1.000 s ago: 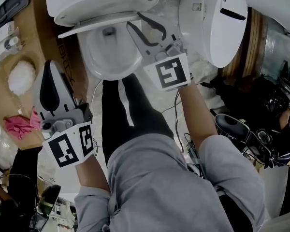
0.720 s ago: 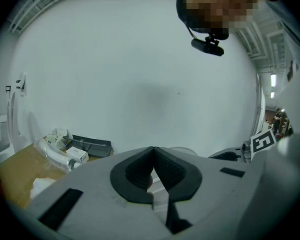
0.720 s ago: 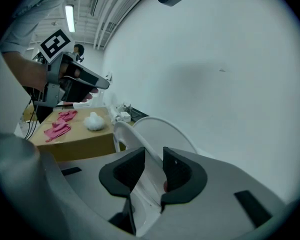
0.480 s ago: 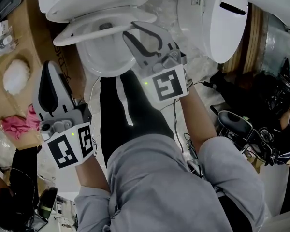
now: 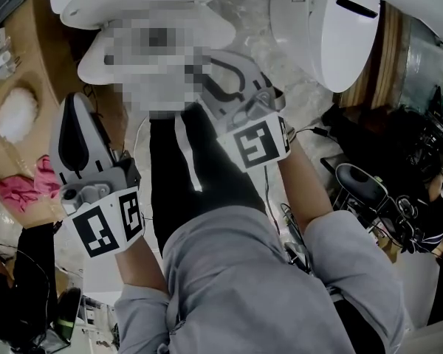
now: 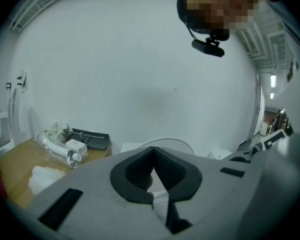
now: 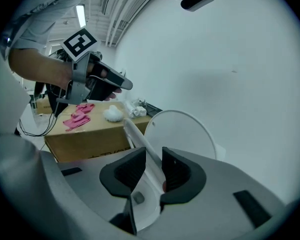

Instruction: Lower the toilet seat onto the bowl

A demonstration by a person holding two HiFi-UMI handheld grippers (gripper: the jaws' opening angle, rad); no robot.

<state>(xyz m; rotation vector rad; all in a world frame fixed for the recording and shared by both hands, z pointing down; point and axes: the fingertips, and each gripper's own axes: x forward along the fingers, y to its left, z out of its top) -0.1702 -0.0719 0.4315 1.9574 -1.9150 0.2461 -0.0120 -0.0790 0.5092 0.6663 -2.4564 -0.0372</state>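
Toilet seat [image 7: 142, 146] hangs half-lowered, just near of the raised lid [image 7: 185, 134]. Its rim is clamped in the right gripper [image 7: 151, 156] jaws, which have just been tightening. The left gripper [image 6: 152, 156] jaws are clenched, empty. A slipped grip could let it slam.

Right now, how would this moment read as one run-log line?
right gripper: jaws just closed further, gripping toilet seat | left gripper: jaws shut, empty | toilet seat: tilted, not yet down

Soft, even indoor light; a ceiling strip light [image 7: 81, 15] glares. Both gripper views bulge and darken toward their round edges.
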